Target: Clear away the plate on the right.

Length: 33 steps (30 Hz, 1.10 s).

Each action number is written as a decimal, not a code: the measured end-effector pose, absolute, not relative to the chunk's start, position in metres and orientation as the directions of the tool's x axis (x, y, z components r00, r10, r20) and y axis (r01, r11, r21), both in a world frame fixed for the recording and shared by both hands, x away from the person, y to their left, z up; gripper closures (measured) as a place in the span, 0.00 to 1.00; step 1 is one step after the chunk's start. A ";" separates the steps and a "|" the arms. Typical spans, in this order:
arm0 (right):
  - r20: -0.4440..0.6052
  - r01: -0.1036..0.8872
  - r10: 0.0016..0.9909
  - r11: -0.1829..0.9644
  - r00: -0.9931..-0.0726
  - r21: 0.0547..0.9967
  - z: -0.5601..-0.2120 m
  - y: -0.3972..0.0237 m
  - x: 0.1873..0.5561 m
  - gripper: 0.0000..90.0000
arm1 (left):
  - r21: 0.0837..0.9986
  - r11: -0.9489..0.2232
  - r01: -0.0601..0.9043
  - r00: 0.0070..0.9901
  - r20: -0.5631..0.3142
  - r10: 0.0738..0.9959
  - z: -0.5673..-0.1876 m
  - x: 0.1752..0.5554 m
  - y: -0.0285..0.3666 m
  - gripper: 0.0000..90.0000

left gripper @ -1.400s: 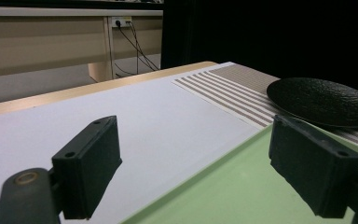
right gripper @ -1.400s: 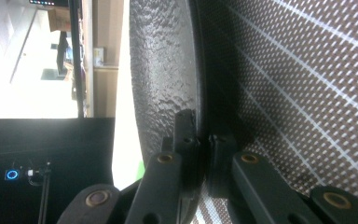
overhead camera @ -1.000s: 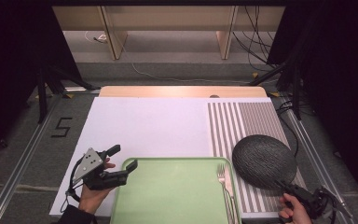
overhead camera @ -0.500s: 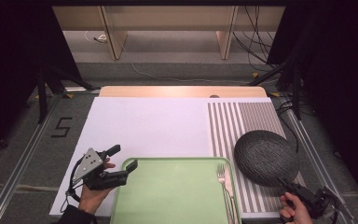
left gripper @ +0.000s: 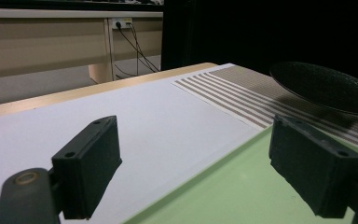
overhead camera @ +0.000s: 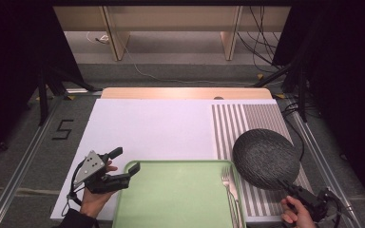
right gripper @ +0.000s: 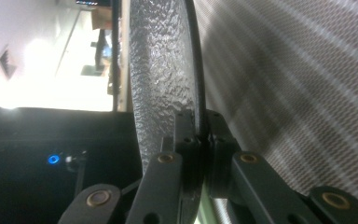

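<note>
The right gripper [overhead camera: 292, 189] pinches the near rim of the black plate [overhead camera: 265, 158] between its fingers, holding it above the striped mat [overhead camera: 247, 118]. The left gripper [overhead camera: 123, 166] has fingers spread wide over the green tray's [overhead camera: 180, 199] corner.

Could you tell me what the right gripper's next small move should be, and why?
Probably carry the black plate leftward over the green tray: the right gripper is clamped on its rim, holding it above the striped mat, and the tray is bare beside the fork.
</note>
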State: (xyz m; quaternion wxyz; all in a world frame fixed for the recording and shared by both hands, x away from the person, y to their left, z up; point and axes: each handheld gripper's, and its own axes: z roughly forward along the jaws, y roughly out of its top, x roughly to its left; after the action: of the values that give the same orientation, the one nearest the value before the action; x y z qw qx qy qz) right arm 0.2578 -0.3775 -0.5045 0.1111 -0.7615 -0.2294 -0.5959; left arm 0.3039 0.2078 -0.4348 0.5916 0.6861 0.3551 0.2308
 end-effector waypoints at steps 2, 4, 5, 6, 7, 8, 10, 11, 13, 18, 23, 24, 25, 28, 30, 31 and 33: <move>0.963 0.491 0.204 -0.866 0.176 0.094 -0.503 -0.374 0.258 0.96 | 0.976 -0.049 0.213 0.641 -0.102 0.760 -0.435 0.304 0.208 0.18; 0.964 0.501 0.205 -0.860 0.168 0.095 -0.502 -0.371 0.258 0.96 | 0.976 -0.048 0.213 0.641 -0.102 0.761 -0.435 0.304 0.208 0.18; 0.966 0.508 0.202 -0.856 0.164 0.093 -0.502 -0.370 0.258 0.96 | 0.976 -0.048 0.214 0.641 -0.103 0.760 -0.435 0.304 0.208 0.18; 0.965 0.514 0.205 -0.853 0.160 0.096 -0.502 -0.368 0.258 0.96 | 0.976 -0.048 0.214 0.641 -0.103 0.761 -0.435 0.304 0.208 0.18; 0.966 0.517 0.205 -0.851 0.158 0.096 -0.501 -0.366 0.258 0.96 | 0.976 -0.048 0.213 0.641 -0.102 0.761 -0.435 0.304 0.208 0.18; 0.966 0.519 0.209 -0.848 0.153 0.101 -0.500 -0.365 0.259 0.96 | 0.976 -0.048 0.212 0.640 -0.102 0.761 -0.435 0.304 0.208 0.18; 0.965 0.529 0.222 -0.841 0.142 0.115 -0.499 -0.362 0.260 0.96 | 0.976 -0.048 0.214 0.641 -0.103 0.761 -0.435 0.304 0.208 0.18; 0.965 0.532 0.221 -0.839 0.142 0.114 -0.498 -0.361 0.260 0.96 | 0.976 -0.049 0.214 0.641 -0.102 0.761 -0.435 0.304 0.208 0.18; 0.964 0.542 0.227 -0.832 0.140 0.117 -0.497 -0.358 0.260 0.96 | 0.976 -0.048 0.214 0.641 -0.103 0.761 -0.435 0.304 0.208 0.18; 0.962 0.563 0.242 -0.816 0.123 0.134 -0.497 -0.352 0.261 0.96 | 0.976 -0.046 0.215 0.640 -0.105 0.761 -0.435 0.304 0.208 0.18; 0.964 0.586 0.243 -0.799 0.111 0.134 -0.496 -0.345 0.263 0.96 | 0.975 -0.045 0.216 0.640 -0.106 0.761 -0.435 0.304 0.208 0.18; 0.964 0.590 0.244 -0.796 0.110 0.134 -0.496 -0.344 0.263 0.96 | 0.975 -0.046 0.217 0.639 -0.106 0.762 -0.435 0.304 0.208 0.18; 0.964 0.593 0.242 -0.794 0.108 0.133 -0.496 -0.343 0.263 0.96 | 0.975 -0.046 0.217 0.639 -0.107 0.761 -0.435 0.304 0.208 0.18; 0.967 0.602 0.235 -0.788 0.101 0.129 -0.496 -0.339 0.263 0.96 | 0.975 -0.046 0.216 0.639 -0.106 0.762 -0.435 0.304 0.208 0.18; 0.967 0.609 0.237 -0.782 0.099 0.130 -0.496 -0.337 0.263 0.96 | 0.975 -0.046 0.217 0.639 -0.106 0.762 -0.435 0.304 0.208 0.18; 0.967 0.612 0.237 -0.780 0.095 0.131 -0.496 -0.336 0.264 0.96 | 0.975 -0.046 0.216 0.639 -0.106 0.761 -0.435 0.304 0.208 0.18; 0.967 0.621 0.240 -0.773 0.091 0.134 -0.496 -0.334 0.264 0.96 | 0.975 -0.046 0.216 0.639 -0.106 0.762 -0.435 0.304 0.208 0.18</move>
State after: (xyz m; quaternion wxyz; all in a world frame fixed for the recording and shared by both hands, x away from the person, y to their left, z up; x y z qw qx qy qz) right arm 0.2638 -0.3337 -0.4960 0.1573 -0.7215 -0.2981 -0.6048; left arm 0.3043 0.2081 -0.4351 0.5915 0.6854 0.3567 0.2306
